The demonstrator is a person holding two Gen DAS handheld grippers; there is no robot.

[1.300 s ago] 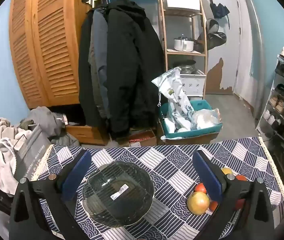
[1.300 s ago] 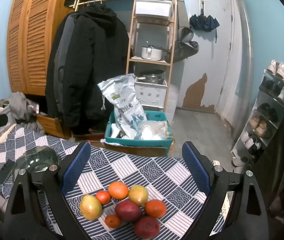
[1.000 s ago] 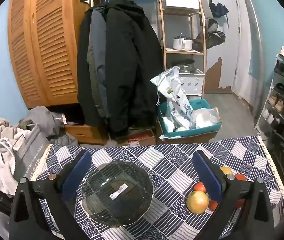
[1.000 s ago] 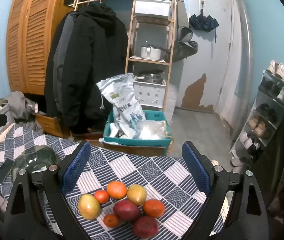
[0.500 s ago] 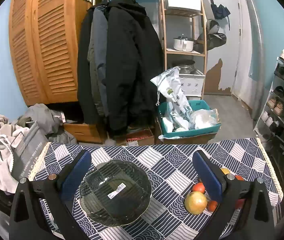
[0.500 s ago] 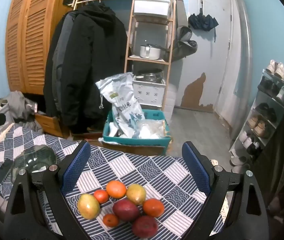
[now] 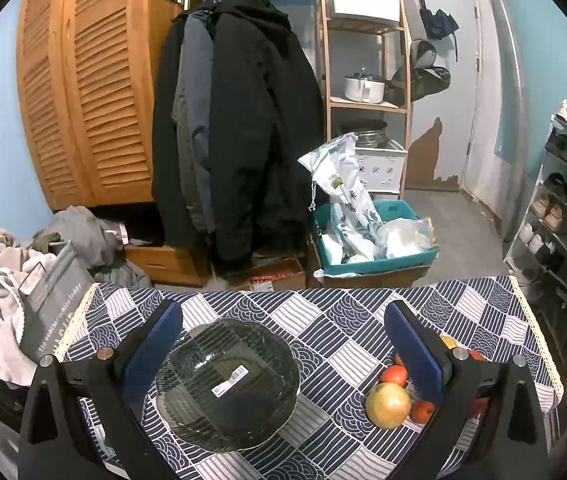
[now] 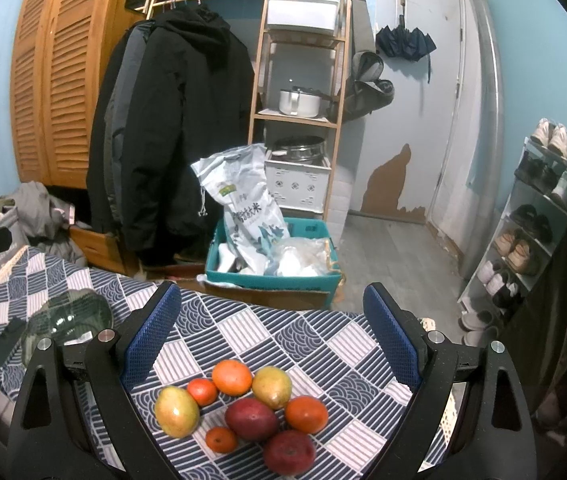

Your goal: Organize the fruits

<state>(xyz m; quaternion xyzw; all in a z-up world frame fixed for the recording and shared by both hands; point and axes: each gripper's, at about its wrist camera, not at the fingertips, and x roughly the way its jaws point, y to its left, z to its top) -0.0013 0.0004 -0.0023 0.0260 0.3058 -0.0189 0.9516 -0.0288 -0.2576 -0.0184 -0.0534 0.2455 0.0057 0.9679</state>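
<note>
A dark ribbed glass bowl [image 7: 225, 384] with a white label sits on the checked tablecloth [image 7: 315, 320], under my open left gripper [image 7: 283, 344], which holds nothing. To its right lies a yellow-green mango [image 7: 387, 405] with small red-orange fruits [image 7: 394, 375] behind it, partly hidden by the right finger. In the right wrist view, several fruits lie in a cluster: a yellow mango [image 8: 176, 411], an orange [image 8: 232, 377], a dark red mango [image 8: 251, 419] and a red apple [image 8: 289, 452]. My right gripper [image 8: 271, 340] hangs open above them, empty. The bowl [image 8: 67, 320] lies far left.
Beyond the table's far edge stands a teal crate [image 8: 271, 276] holding a rice bag [image 8: 243, 208]. Dark coats [image 7: 239, 128] hang on a rail, with a wooden shelf unit [image 8: 299, 80] beside them. A shoe rack [image 8: 539, 216] lines the right wall. Clothes and a grey bag [image 7: 49, 296] sit left.
Both views have drifted slightly; the bowl and the fruits sit a touch lower and nearer in frame. Both grippers remain open and empty.
</note>
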